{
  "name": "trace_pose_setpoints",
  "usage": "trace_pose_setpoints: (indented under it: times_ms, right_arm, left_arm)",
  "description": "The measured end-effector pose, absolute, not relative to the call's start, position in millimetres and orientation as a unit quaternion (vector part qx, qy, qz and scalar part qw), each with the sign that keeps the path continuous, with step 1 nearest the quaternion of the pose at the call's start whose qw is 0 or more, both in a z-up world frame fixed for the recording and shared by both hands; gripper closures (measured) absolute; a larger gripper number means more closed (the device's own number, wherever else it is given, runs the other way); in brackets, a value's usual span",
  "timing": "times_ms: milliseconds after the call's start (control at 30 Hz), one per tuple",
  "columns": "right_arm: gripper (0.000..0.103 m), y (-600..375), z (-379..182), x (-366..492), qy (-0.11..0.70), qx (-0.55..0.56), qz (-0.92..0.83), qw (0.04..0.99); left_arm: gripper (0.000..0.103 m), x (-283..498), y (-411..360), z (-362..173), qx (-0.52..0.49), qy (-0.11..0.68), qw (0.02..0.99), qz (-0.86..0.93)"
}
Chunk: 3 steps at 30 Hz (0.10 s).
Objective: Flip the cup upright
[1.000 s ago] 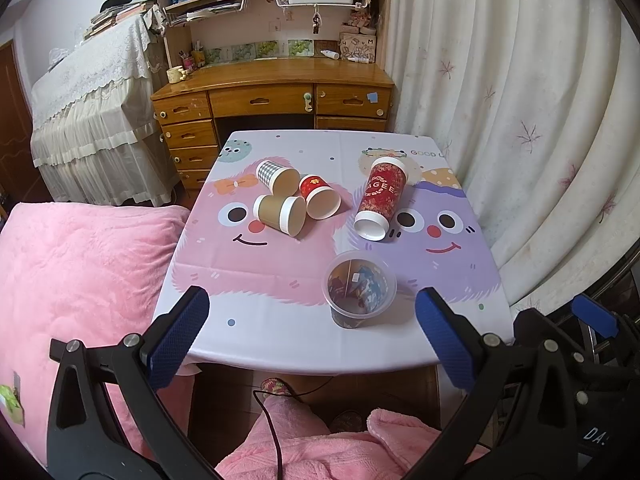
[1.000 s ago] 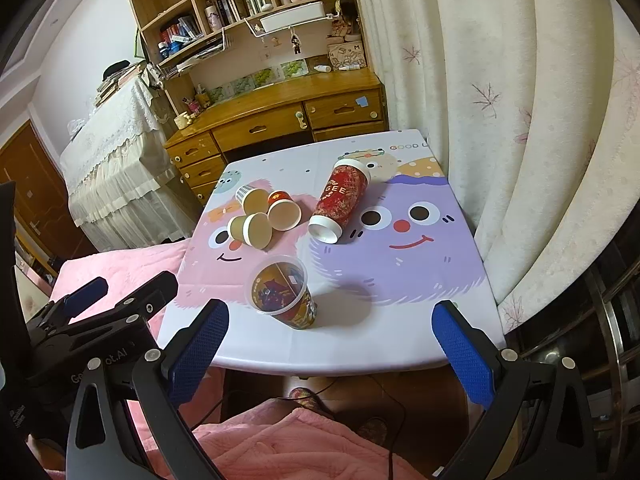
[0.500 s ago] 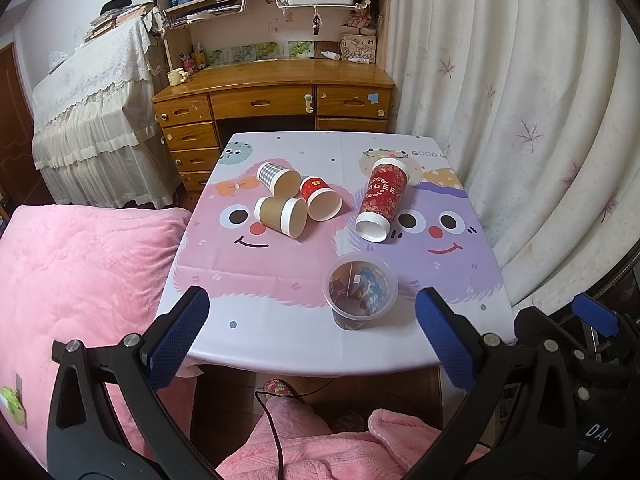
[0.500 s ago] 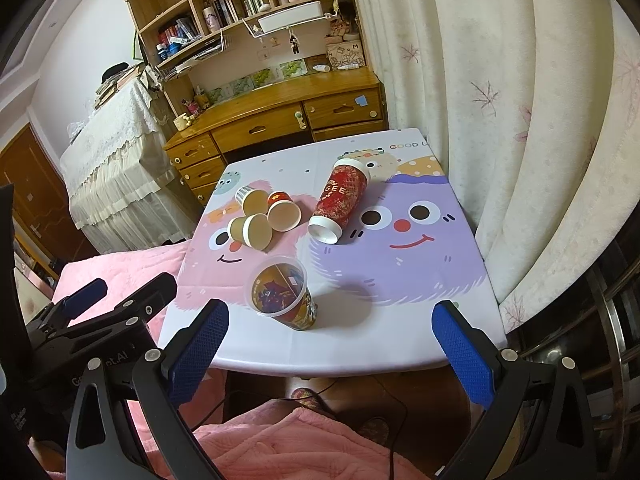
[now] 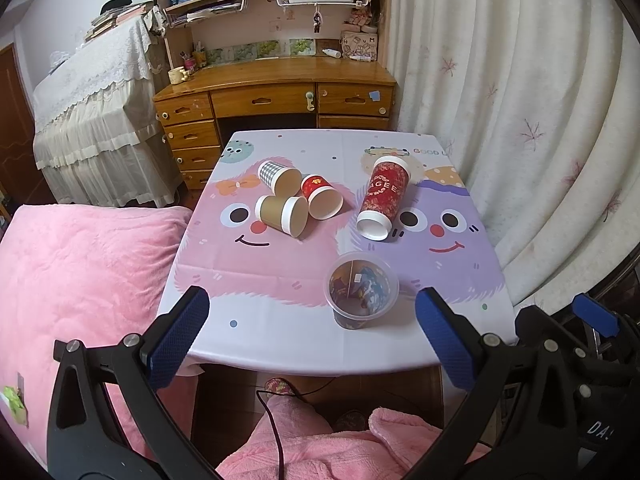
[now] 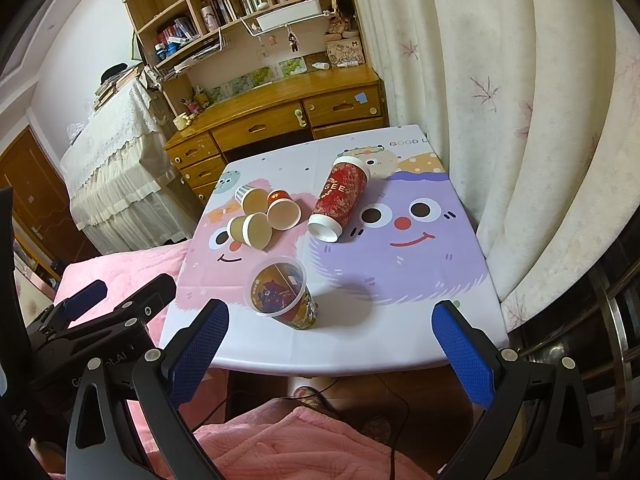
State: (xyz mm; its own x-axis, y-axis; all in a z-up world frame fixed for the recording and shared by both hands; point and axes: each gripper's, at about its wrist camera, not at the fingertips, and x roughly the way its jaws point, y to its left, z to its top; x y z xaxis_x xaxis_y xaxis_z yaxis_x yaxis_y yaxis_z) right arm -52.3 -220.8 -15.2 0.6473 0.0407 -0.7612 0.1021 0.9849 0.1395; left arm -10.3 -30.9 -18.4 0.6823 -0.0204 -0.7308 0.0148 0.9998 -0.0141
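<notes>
Several cups lie on their sides on the table (image 5: 280, 332): a tall red cup (image 5: 382, 200) (image 6: 340, 200), a brown cup (image 5: 282, 216) (image 6: 250, 230), a small red cup (image 5: 321, 197) (image 6: 282, 210) and a checked cup (image 5: 278, 176) (image 6: 251, 198). A clear plastic cup (image 5: 360, 295) (image 6: 282, 296) with coloured wrappers inside stands upright near the front edge. My left gripper (image 5: 308, 336) and right gripper (image 6: 336, 348) are both open and empty, held just in front of the table's near edge, apart from all cups.
The table wears a cartoon-face cloth. A pink blanket (image 5: 80, 272) lies to the left, a curtain (image 5: 520, 120) hangs on the right, and a wooden desk (image 5: 276, 96) with shelves stands behind. A cable (image 5: 272, 412) hangs below.
Both grippers have barely shifted; the scene sits a little higher in the left wrist view. No cup has moved.
</notes>
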Motion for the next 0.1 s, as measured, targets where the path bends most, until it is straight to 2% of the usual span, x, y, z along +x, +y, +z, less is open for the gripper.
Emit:
trace_pose_setpoints:
  times_ms: [100]
  right_arm:
    - [0.0, -220.9, -15.6, -52.3, 0.42, 0.086, -0.017, 0.904]
  left_arm:
    - [0.001, -9.0, -32.0, -17.8, -0.004, 0.399, 0.917, -0.01]
